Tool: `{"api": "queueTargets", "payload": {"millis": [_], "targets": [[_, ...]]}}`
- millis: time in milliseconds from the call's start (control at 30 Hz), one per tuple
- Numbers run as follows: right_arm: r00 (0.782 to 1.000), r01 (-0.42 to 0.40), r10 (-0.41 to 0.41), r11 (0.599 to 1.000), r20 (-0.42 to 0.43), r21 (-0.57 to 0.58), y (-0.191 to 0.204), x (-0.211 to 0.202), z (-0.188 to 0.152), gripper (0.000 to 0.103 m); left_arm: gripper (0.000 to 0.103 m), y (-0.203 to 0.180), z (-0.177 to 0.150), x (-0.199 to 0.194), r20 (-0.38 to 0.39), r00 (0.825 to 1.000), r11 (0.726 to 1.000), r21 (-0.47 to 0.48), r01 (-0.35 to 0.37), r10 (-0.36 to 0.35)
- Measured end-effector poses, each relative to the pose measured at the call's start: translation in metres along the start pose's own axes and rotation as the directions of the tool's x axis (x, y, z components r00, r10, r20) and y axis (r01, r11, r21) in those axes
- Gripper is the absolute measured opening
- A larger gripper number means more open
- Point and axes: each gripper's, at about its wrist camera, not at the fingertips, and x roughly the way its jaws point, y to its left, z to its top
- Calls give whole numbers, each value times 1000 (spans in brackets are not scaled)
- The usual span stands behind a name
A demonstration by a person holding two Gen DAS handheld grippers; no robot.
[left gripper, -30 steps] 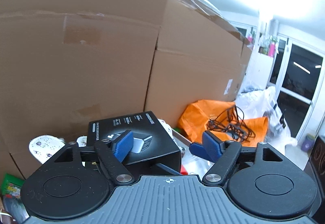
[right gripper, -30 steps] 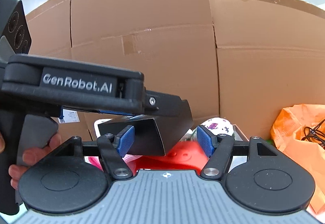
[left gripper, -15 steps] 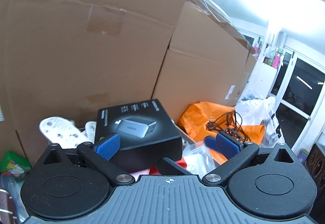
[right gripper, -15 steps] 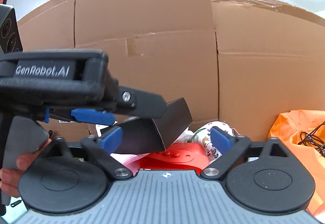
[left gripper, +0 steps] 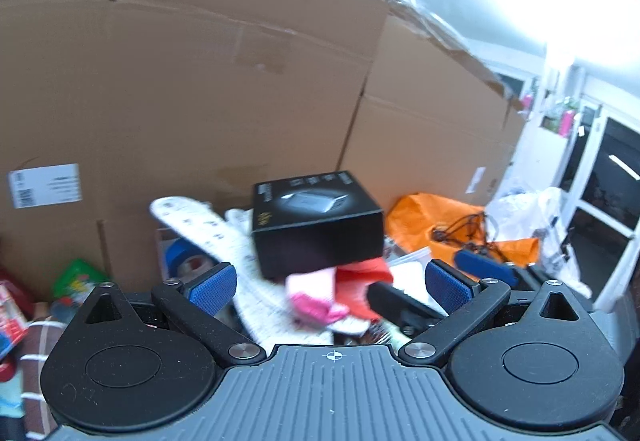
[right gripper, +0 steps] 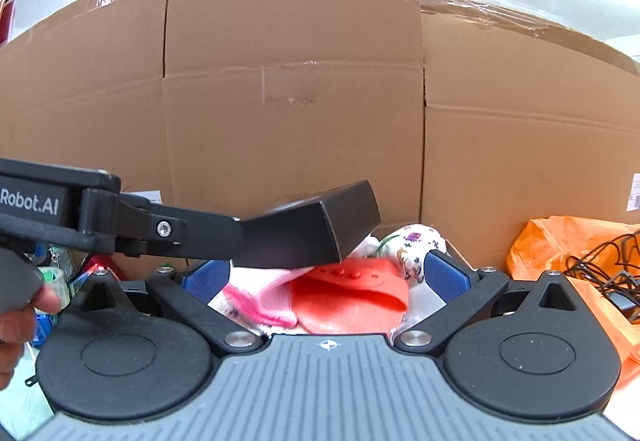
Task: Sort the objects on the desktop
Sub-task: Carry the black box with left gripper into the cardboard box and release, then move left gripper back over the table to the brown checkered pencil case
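Observation:
A black charger box (left gripper: 316, 225) rests tilted on a pile of things, on top of a pink cloth (left gripper: 312, 293) and a red item (left gripper: 360, 281). It also shows in the right wrist view (right gripper: 308, 233). My left gripper (left gripper: 328, 287) is open and empty, drawn back from the box. My right gripper (right gripper: 328, 275) is open and empty above the red item (right gripper: 352, 293) and the pink cloth (right gripper: 260, 297). The left gripper's arm (right gripper: 120, 217) reaches in from the left in the right wrist view.
Tall cardboard boxes (left gripper: 200, 81) wall the back. A white patterned slipper (left gripper: 208, 229) lies left of the box. An orange bag (right gripper: 568, 253) with black cables (right gripper: 600, 265) sits right. Blue tape (left gripper: 180, 253) and a green pack (left gripper: 76, 277) lie left.
My left gripper opened, let go of the black box and pulled back; the box now sits on the pile. My right gripper opened wider.

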Motion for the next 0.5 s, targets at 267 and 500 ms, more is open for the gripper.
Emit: {"api": "queueTargets", "payload": {"millis": [267,500], "targets": [[1000,16,-18,998,-20,-62,26,-25,-6,103,103,-2,-17,-31,-5,998,998,23,-56,56],[1000,-6,4,997,-24,-76,47,-46,-7,103,103,0,-32,-63,14,999,999,5,-51,51]]}}
